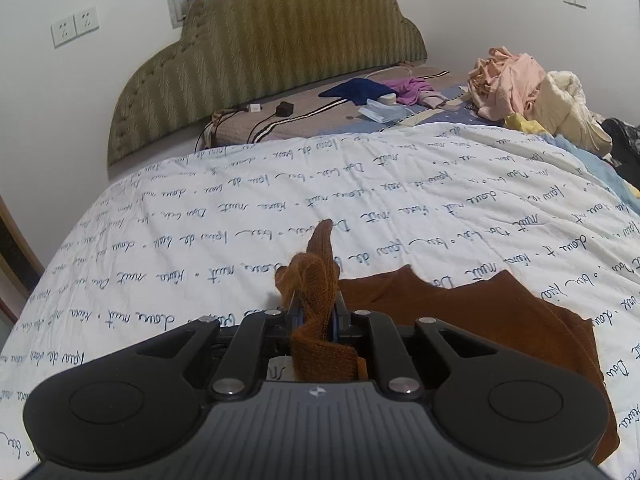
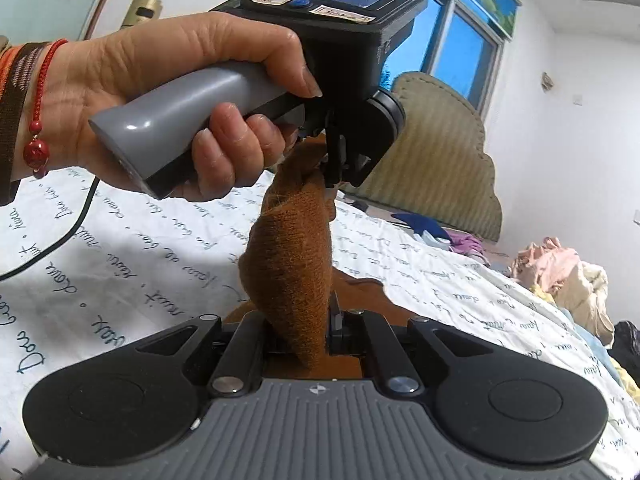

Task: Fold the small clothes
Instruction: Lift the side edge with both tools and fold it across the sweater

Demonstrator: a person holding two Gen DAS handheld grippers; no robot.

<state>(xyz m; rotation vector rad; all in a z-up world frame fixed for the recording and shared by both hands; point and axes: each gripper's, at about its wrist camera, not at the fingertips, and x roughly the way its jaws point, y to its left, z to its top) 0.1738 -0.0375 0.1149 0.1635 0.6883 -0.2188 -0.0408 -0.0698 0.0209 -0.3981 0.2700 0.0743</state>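
I see a white quilt (image 1: 240, 216) printed with script covering the bed. A brown knit garment (image 1: 472, 312) lies partly on it, its near edge hidden behind my left gripper (image 1: 314, 300). That gripper is clamped on a bunched brown fold. My right gripper (image 2: 320, 320) is likewise closed on the knit; its fingertips are buried in fabric. A hand (image 2: 168, 80) holds the left gripper's handle.

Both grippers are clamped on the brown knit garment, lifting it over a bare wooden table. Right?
Not quite. Both the left gripper and the right gripper are shut on the brown knit garment, but it hangs over a bed with a white script-printed quilt, not a bare wooden table. Both wrist views show it.
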